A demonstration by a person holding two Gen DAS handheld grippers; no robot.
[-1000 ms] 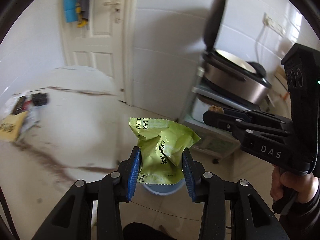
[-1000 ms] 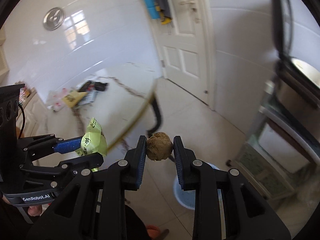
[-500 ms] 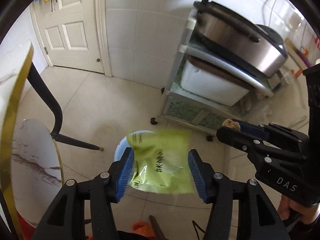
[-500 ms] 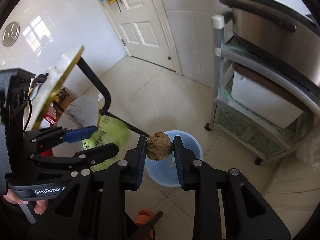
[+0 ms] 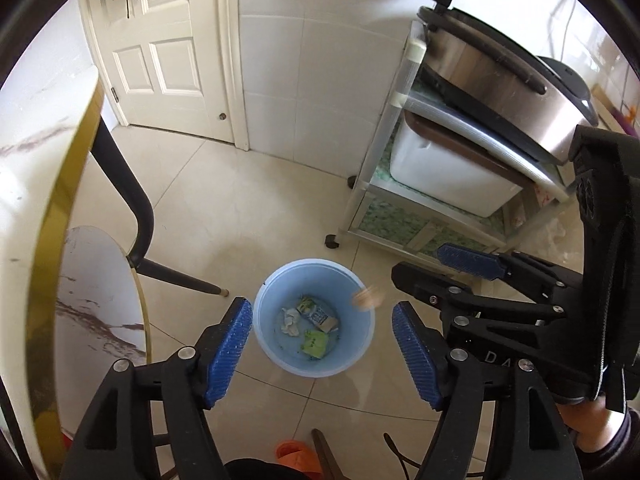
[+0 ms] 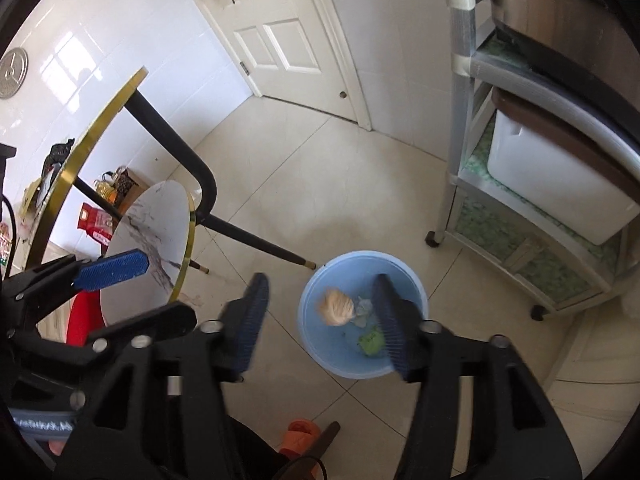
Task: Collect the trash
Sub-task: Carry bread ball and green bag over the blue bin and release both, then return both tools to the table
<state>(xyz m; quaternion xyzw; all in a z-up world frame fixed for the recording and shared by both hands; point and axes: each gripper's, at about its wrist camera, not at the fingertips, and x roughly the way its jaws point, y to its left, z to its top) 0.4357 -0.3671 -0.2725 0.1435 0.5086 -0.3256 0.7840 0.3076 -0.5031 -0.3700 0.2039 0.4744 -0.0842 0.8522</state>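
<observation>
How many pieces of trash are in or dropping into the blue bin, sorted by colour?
Green crumpled snack wrapper: 1
White crumpled tissue: 1
Green-and-white small carton: 1
Tan round lump, blurred, mid-fall over the blue plastic bin: 1
Total: 4

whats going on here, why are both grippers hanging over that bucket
A person is dumping trash into the blue bucket on the floor. Both the left gripper and the right gripper are open above it. A brown lump, blurred, is dropping from the right one towards the bucket. A green wrapper already lies inside with crumpled paper and a small carton.
</observation>
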